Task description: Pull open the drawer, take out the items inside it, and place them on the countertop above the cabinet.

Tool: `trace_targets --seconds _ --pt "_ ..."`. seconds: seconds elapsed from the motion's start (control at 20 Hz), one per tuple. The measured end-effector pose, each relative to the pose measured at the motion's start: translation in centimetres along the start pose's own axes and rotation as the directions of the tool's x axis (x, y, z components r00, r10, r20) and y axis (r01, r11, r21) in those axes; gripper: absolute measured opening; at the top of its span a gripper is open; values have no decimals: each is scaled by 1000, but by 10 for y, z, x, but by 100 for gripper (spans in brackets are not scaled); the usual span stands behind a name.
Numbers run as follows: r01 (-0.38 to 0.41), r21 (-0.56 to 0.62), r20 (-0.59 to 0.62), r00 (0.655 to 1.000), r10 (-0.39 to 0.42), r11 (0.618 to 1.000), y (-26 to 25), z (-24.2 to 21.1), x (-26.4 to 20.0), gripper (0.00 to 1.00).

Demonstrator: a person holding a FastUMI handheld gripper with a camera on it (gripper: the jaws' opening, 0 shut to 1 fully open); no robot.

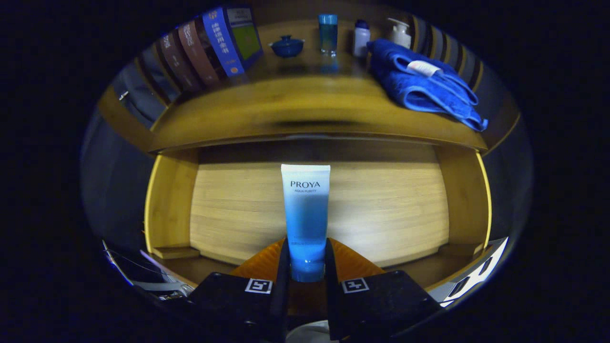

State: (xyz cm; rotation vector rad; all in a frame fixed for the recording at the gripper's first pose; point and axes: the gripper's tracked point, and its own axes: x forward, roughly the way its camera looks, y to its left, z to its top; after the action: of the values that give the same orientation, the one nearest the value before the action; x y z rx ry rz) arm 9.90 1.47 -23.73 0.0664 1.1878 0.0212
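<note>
At the bottom centre of the frame the gripper (307,267) has its two fingers pinching the cap end of a tube (305,214), one finger pressed against each side. The tube stands lengthwise away from the fingers, reaching up toward the middle of the frame. Its cap end is a deeper blue, the body fades from blue through pale blue to white at the flat crimped end, and dark lettering is printed on the white part.

Behind the tube, filling the centre of the frame, lies the open drawer (171,209): a light wooden floor with visible grain, brightly lit near the tube, and yellowish wooden side walls at left and right.

Above the drawer, across the upper middle of the frame, runs the wooden countertop (295,107). At its upper right a blue towel (424,85) lies crumpled, with a white tag on it, one end trailing over the front edge. At the top centre stand a small blue lidded bowl (287,46), a blue tumbler (328,33), a white bottle with a dark cap (361,38) and a white pump bottle (399,32). At the upper left several boxes (209,52) lean together, brown ones beside a blue one.
</note>
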Motion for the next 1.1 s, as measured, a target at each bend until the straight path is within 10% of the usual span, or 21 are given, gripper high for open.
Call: trace_targets --seconds 0.6,1.1 --pt "6 -20 219 976 -2 1000 4 179 -13 38" --pt "41 12 126 991 -42 999 -9 205 51 42"
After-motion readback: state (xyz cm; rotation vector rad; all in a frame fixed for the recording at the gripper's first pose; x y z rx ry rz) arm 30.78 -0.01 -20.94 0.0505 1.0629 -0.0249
